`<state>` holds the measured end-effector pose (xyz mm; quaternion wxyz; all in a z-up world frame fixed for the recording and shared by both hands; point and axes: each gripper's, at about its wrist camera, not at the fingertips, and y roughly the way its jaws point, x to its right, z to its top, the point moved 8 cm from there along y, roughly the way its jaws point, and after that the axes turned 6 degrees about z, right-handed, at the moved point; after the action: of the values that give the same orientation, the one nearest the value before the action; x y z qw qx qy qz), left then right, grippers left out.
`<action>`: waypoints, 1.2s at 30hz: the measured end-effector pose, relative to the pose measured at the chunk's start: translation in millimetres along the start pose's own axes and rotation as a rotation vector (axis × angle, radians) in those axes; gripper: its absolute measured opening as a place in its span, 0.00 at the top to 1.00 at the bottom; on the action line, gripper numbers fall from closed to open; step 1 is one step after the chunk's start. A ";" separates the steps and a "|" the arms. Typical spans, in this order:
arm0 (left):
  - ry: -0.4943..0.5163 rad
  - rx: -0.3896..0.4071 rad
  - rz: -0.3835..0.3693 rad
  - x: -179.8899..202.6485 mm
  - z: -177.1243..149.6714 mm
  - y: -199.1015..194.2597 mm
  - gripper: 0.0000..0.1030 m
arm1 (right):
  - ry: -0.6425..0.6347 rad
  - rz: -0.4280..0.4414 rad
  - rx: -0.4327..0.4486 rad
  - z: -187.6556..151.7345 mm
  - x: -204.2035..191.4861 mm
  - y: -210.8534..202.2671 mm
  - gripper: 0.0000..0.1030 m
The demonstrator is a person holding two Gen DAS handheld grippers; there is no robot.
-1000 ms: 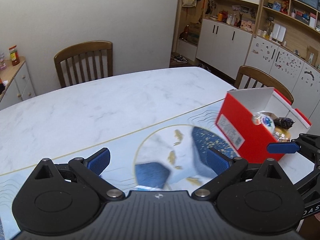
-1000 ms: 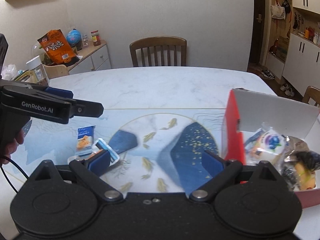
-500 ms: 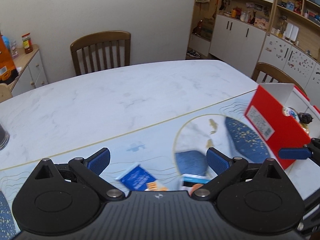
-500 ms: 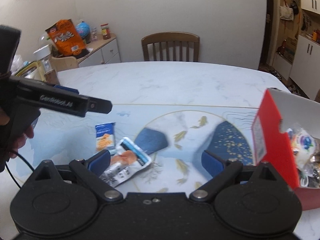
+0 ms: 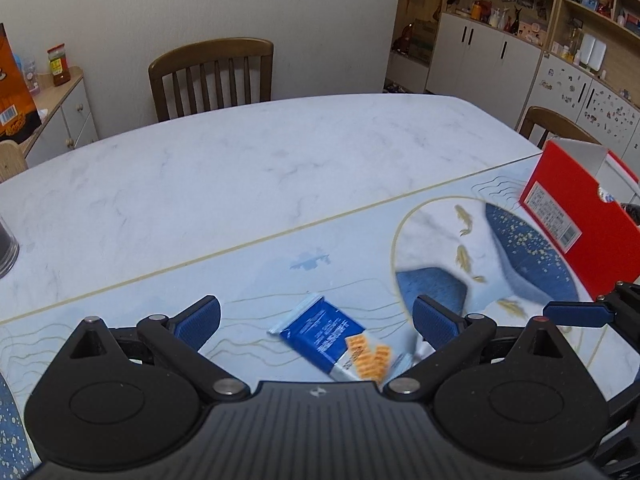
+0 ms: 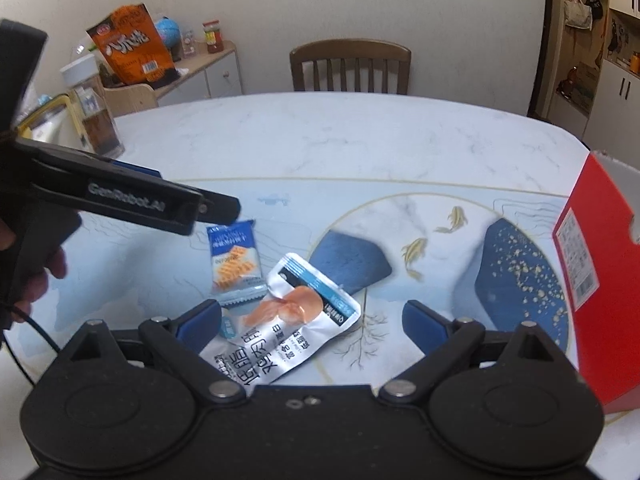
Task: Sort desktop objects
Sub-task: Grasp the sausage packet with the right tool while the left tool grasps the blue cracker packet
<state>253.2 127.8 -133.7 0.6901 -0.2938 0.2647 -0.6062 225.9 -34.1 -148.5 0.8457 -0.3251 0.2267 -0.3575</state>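
Surface: marble table (image 5: 248, 168) under a fish-print mat (image 6: 440, 216).
Blue cracker packet (image 5: 320, 334): light, crinkly, slippery; pinch a sealed edge.
Chicken pouch (image 6: 288, 320): soft, flat.
Left gripper (image 5: 316, 316): wide apart, empty.
Right gripper (image 6: 312, 318): wide apart, empty.

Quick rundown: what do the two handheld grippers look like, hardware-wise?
Both match. The left gripper and right gripper have matte black bodies, two round pivot housings with silver pins, ribbed centre plate and textured blue finger pads. The left's side reads "GenRobot.AI" in white; a thin black cable hangs below its handle.
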 end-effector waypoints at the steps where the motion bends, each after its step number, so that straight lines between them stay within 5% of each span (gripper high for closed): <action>1: 0.000 -0.001 0.001 -1.7 -0.8 0.9 0.00 | 0.004 -0.005 -0.006 -1.5 -0.1 3.6 0.06; 17: -0.012 -0.021 0.005 -15.2 -8.8 12.8 0.00 | 0.060 -0.054 -0.070 -11.6 2.3 40.6 0.09; 23: -0.006 -0.030 0.002 -13.7 -13.4 16.4 0.00 | 0.055 -0.048 -0.065 -12.1 3.6 43.0 0.16; 31: 0.020 -0.045 -0.007 -2.1 -18.5 23.1 0.00 | 0.018 -0.028 -0.052 -9.7 13.0 39.2 0.36; 36: 0.022 -0.067 0.004 5.3 -22.6 29.4 0.00 | 0.030 -0.026 -0.054 -10.3 24.1 34.6 0.38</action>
<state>257.5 123.4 -170.6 0.6782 -0.3096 0.2930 -0.5986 250.8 -37.8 -183.8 0.8283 -0.3454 0.2448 -0.3670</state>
